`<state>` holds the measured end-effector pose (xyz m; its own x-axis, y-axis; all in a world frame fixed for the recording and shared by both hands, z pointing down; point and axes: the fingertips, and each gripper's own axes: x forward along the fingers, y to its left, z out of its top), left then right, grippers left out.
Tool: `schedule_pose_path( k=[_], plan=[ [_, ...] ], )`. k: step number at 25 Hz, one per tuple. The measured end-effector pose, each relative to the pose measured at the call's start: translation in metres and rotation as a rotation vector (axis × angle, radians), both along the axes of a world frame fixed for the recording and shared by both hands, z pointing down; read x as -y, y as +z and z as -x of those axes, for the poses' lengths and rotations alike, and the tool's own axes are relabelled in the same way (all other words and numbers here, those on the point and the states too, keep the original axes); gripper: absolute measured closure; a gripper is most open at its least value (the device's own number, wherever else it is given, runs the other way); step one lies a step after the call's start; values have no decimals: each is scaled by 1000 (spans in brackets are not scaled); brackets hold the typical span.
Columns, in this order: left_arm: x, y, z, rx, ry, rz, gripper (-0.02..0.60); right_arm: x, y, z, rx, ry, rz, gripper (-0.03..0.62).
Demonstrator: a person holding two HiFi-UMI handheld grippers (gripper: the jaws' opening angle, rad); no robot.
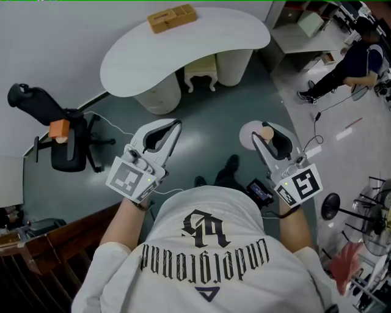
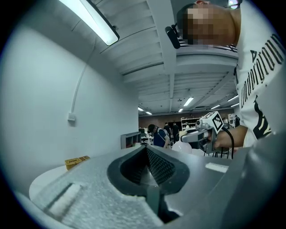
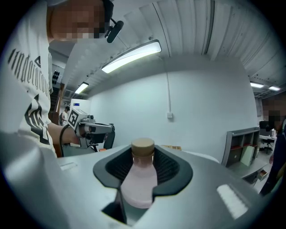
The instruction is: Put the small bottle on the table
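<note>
The small bottle point(image 1: 252, 135) is pale pink with a tan cap. It sits between the jaws of my right gripper point(image 1: 267, 136), held at chest height over the floor. In the right gripper view the bottle point(image 3: 139, 179) stands upright, and the dark pads of the right gripper point(image 3: 143, 153) are shut on its neck and shoulders. My left gripper point(image 1: 176, 126) is level with it on the left. Its jaws point(image 2: 146, 150) are shut, with nothing between them. The white curved table point(image 1: 183, 55) lies ahead of both grippers, a step away.
A wooden box point(image 1: 171, 18) lies at the table's far edge. White stools point(image 1: 201, 70) stand under the table. A black office chair point(image 1: 64, 137) is at the left. A seated person point(image 1: 354, 61) is at the far right. Stands point(image 1: 333, 206) crowd the right side.
</note>
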<state>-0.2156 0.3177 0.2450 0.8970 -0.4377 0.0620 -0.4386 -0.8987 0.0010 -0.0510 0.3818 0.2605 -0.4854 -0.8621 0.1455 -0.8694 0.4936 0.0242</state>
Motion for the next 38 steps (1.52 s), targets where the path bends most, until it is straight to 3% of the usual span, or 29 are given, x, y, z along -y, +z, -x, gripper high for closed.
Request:
schedule_pose_path(
  k=[12, 29, 38],
  plan=[
    [32, 12, -56, 2, -15, 26, 574, 34, 7, -51, 10, -28, 11, 456],
    [86, 24, -200, -22, -17, 53, 574, 90, 4, -178, -6, -62, 4, 456],
    [94, 29, -249, -15, 6, 63, 574, 99, 4, -220, 9, -52, -3, 456]
  ],
)
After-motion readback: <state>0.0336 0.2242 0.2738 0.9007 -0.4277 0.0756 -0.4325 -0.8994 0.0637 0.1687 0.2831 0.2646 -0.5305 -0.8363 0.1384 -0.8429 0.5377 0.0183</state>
